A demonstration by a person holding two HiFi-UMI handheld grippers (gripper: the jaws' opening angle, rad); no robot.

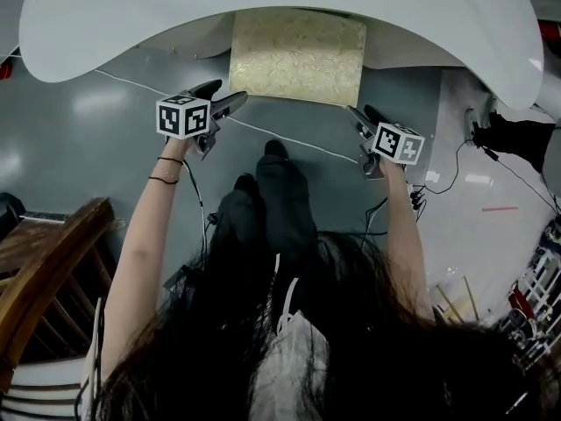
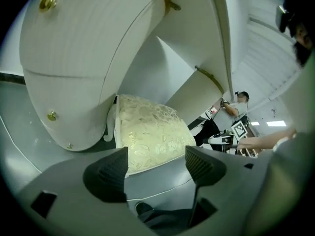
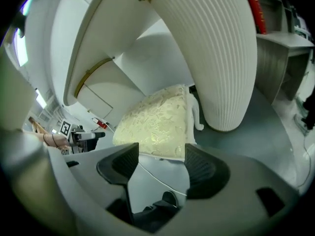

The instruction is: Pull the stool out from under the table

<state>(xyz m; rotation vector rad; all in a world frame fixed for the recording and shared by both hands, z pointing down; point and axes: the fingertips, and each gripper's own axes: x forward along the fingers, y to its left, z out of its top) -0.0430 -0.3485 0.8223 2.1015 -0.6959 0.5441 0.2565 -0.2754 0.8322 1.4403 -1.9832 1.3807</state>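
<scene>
A stool with a pale gold patterned cushion [image 1: 296, 55] stands tucked under the white curved table [image 1: 114, 20], its front edge showing. My left gripper [image 1: 230, 100] hovers just off the cushion's front left corner, jaws open and empty. My right gripper [image 1: 358, 117] hangs off the front right corner, also open with nothing between its jaws. In the left gripper view the cushion [image 2: 150, 136] lies just beyond the gripper [image 2: 156, 173]. The right gripper view shows the cushion [image 3: 157, 124] ahead of that gripper [image 3: 160, 168], beside a white ribbed table leg [image 3: 221, 58].
A thin white cable [image 1: 289, 139] crosses the grey floor in front of the stool. The person's dark shoes [image 1: 272, 191] stand behind it. A wooden chair [image 1: 44, 270] is at the left. Black cables and gear [image 1: 517, 134] lie at the right.
</scene>
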